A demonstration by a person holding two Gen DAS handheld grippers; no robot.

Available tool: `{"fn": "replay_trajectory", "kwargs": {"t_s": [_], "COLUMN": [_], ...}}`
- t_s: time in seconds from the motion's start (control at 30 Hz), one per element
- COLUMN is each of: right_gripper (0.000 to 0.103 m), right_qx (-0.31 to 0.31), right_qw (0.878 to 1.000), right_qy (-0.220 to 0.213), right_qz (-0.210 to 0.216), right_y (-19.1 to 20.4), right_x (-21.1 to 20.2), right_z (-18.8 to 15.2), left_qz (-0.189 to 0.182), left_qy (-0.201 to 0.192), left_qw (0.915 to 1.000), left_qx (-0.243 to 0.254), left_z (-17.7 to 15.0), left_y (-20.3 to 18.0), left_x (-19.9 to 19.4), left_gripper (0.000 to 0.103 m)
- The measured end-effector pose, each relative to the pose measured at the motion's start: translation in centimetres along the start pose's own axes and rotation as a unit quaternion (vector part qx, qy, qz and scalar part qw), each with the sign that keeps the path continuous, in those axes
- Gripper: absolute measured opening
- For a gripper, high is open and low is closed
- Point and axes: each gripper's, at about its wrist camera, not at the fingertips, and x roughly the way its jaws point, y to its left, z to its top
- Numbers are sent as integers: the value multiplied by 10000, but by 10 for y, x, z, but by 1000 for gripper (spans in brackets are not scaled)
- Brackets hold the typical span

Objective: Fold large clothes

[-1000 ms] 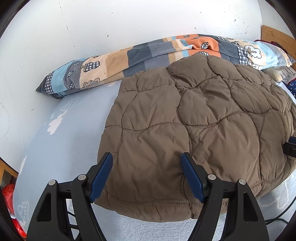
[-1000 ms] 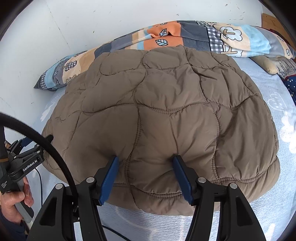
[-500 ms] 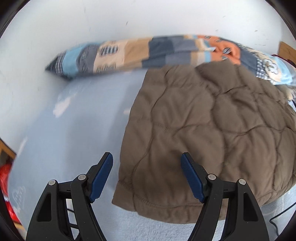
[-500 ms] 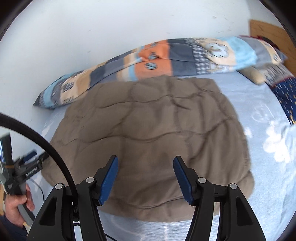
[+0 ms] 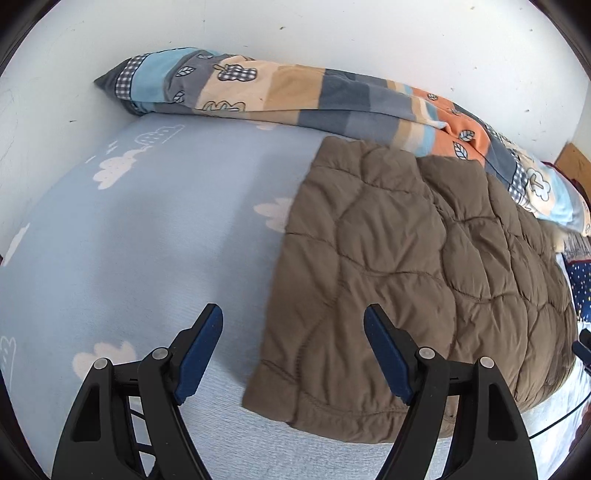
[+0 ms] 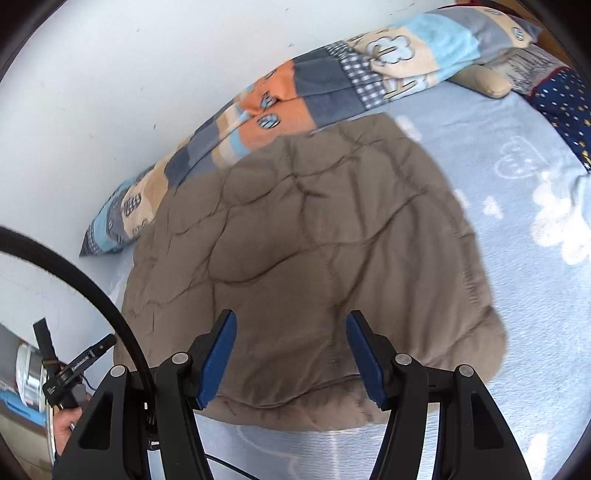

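Ahead of the left gripper [image 5: 293, 352], between and beyond its fingers: bare blue sheet [image 5: 147, 240] with white clouds on its left side, the left edge of the jacket [image 5: 406, 266] on its right. One second earlier the jacket filled the span between both fingers; now only the right finger stands over brown fabric, the left one over sheet. Jaws have just been opening a little; they stand apart, nothing gripped, pads clear of the cloth.

Ahead of the right gripper [image 6: 291, 352]: jacket [image 6: 314, 240], brown, quilted, lying flat on the sheet [image 6: 517, 177]. Its near hem runs just past the fingertips. Earlier the jacket spread across nearly the whole right wrist view; now more sheet shows to the gripper's right, and the whole scene sits tilted. Jaws apart, nothing between the pads, jacket surface below them.

Beyond the jacket in both views: patchwork quilt [image 5: 332, 103] along the white wall [image 5: 332, 33], touching the jacket's far edge.

Left of the right gripper, low: a hand [image 6: 66, 424] on the other gripper's handle; white lettering on that black body, too small to read. Black cable [image 6: 74, 273] arcs above it.

Far right of the right gripper: navy starred cloth [image 6: 565, 103].
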Motion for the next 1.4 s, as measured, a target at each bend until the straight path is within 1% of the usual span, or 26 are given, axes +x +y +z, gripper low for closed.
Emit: {"fn": "replay_trajectory", "kwargs": {"t_s": [0.13,0.2,0.3,0.43,0.53,0.57,0.67,0.73,0.8,0.93,1.0,1.07,1.13,1.3,1.4], "right_gripper": [65,65,65,64,48,45,45,45,45,45,45,45,45,45,45], "right_qx": [103,192,349,284,250,214,70,-75,-153,-239,-269,-256,-259,-109,-90], "right_qw": [9998,9995,9988,9986,9985,9986,9989,9985,9983,9982,9974,9967,9956,9947,9944], "right_qy": [-116,-198,-267,-204,-330,-345,-381,-386,-394,-178,-35,74,211,493,550], "right_qz": [-145,-159,-225,-398,-348,-338,-258,-383,-406,-522,-661,-770,-873,-900,-901], "right_y": [-11,-18,-32,-39,-40,-39,-34,-29,-25,-23,-23,-23,-24,-33,-35], "right_x": [-10,-18,-26,-24,-27,-27,-25,-21,-18,0,11,20,30,52,56], "right_z": [3,5,5,3,4,5,4,3,4,3,2,2,1,-2,-1], "left_qz": [-27,-95,-199,92,356,441,696,795,1089,1475,1474,1336,1209,1265,1010], "left_qy": [31,32,158,213,64,25,-30,12,115,318,408,566,634,679,769], "left_qw": [9998,9992,9983,9995,9993,9990,9975,9967,9930,9830,9821,9844,9868,9843,9885], "left_qx": [-180,-385,-524,-233,-59,-17,79,179,440,1043,1096,993,875,1022,820], "left_z": [6,8,8,7,12,14,24,29,31,25,22,22,20,15,20], "left_y": [16,27,34,25,18,15,8,5,-1,-16,-18,-14,-10,-15,-5], "left_x": [0,0,6,18,23,24,35,42,54,76,82,90,95,102,101], "left_gripper": [78,78,78,78,78,78,78,78,75,74,74,74,75,75,74]}}
